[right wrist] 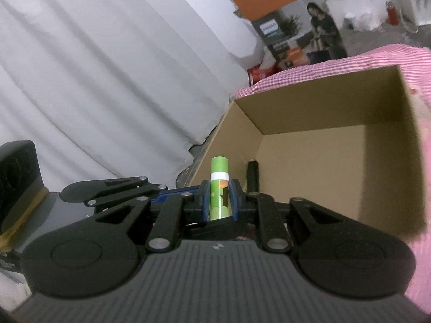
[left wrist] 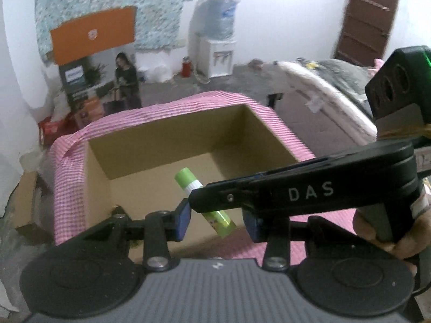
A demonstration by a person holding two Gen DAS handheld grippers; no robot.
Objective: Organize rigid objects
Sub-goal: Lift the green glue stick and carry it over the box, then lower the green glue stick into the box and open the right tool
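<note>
A green glue stick (right wrist: pixel 219 188) is clamped between the blue pads of my right gripper (right wrist: pixel 219 199), over the near edge of an open cardboard box (right wrist: pixel 309 113). In the left wrist view the same glue stick (left wrist: pixel 204 202) hangs tilted over the box (left wrist: pixel 167 145), held by the right gripper (left wrist: pixel 199 199) that reaches in from the right. My left gripper (left wrist: pixel 215 222) is open and empty, its blue pads either side of the stick without touching it. A black cylinder (right wrist: pixel 252 177) stands in the box just beyond the right gripper.
The box sits on a pink checked cloth (left wrist: pixel 70 188). Behind it are an orange-topped product carton (left wrist: pixel 99 62), a water dispenser (left wrist: pixel 218 40) and a mattress (left wrist: pixel 331 86). A white curtain (right wrist: pixel 107 80) hangs to the left.
</note>
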